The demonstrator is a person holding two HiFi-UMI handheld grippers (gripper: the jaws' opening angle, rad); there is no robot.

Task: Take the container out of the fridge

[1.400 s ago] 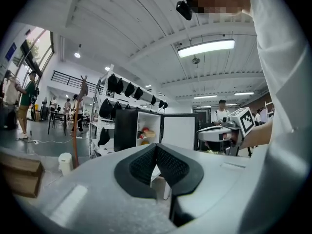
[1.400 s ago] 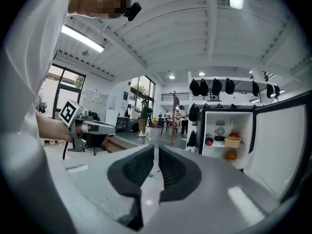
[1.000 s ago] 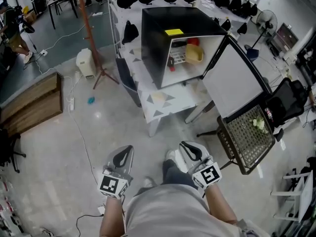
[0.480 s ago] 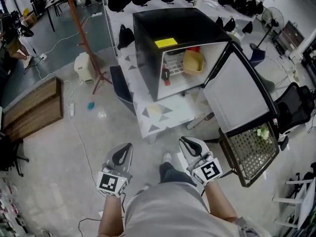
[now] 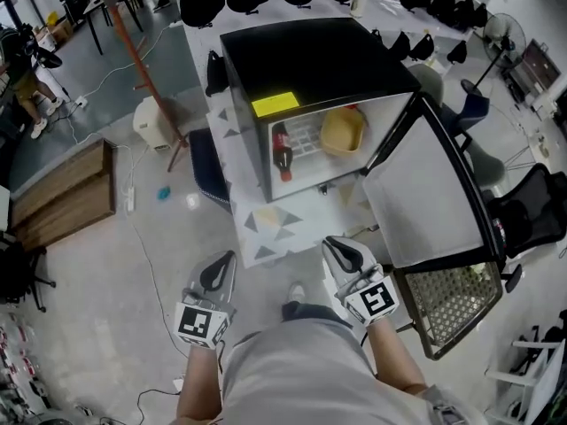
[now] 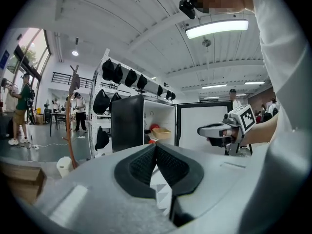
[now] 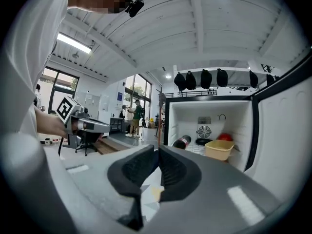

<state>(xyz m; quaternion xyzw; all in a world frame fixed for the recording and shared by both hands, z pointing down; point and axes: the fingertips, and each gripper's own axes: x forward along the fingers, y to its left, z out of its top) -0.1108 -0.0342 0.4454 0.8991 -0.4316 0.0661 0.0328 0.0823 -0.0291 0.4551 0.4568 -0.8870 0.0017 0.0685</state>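
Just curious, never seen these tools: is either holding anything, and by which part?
Nothing is held: the left gripper and right gripper are both shut and empty; the yellow container sits in the fridge.

My left gripper (image 5: 227, 262) and my right gripper (image 5: 331, 248) are pale grey with black ribbed pads, and each carries a cube of black-and-white square markers. My shirt (image 5: 301, 374) is light grey. The fridge (image 5: 310, 56) is black outside and white inside, with a yellow sticker (image 5: 275, 104); its door (image 5: 434, 202) is white with a black rim. The container (image 5: 342, 131) is pale yellow. The bottle (image 5: 282, 153) is dark with a red label. The table (image 5: 266, 228) is white, patterned with grey triangles and one yellowish one. The floor (image 5: 106, 264) is mottled grey, the bench (image 5: 62, 193) brown wood, the chair (image 5: 447, 304) black mesh.
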